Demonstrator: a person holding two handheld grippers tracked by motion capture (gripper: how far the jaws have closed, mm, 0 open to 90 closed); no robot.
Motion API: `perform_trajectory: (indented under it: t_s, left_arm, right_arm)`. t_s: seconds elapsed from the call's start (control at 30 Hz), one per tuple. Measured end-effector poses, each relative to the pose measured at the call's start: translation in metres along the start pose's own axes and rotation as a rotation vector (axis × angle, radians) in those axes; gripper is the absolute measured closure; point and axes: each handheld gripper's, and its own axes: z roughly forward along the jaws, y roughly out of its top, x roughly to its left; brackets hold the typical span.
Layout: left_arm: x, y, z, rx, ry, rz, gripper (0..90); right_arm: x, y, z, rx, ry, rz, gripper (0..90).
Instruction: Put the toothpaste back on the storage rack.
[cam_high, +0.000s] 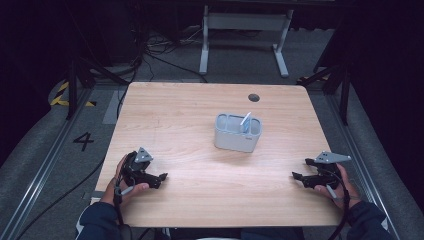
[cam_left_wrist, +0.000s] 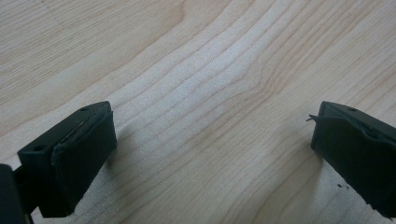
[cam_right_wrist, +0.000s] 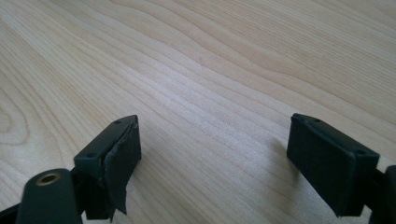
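Note:
A grey compartment holder stands upright near the middle of the wooden table. A thin white and pale blue item leans in its right compartment. My left gripper rests low at the front left of the table, held in a hand, jaws pointing right. In the left gripper view its gripper is open over bare wood. My right gripper sits at the front right, jaws pointing left. The right gripper view shows it open with nothing between its pads. Both grippers are well short of the holder.
A dark round cable hole lies near the table's far edge. Beyond the table stand a white desk frame and loose cables on a grey floor. Metal rails run along both sides of the table.

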Motion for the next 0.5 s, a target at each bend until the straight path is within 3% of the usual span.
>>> perform_trajectory:
  t_s: [0.13, 0.5]
  left_arm:
    - [0.0020, 0.0009, 0.0006, -0.005, 0.006, 0.023, 0.2]
    - [0.0017, 0.0012, 0.0004, 0.001, 0.005, 0.018, 0.2]
  right_arm:
    - [-0.0002, 0.0001, 0.0001, -0.001, 0.002, -0.001, 17.8]
    - [-0.0004, 0.0003, 0.0004, 0.000, 0.005, -0.003, 17.6]
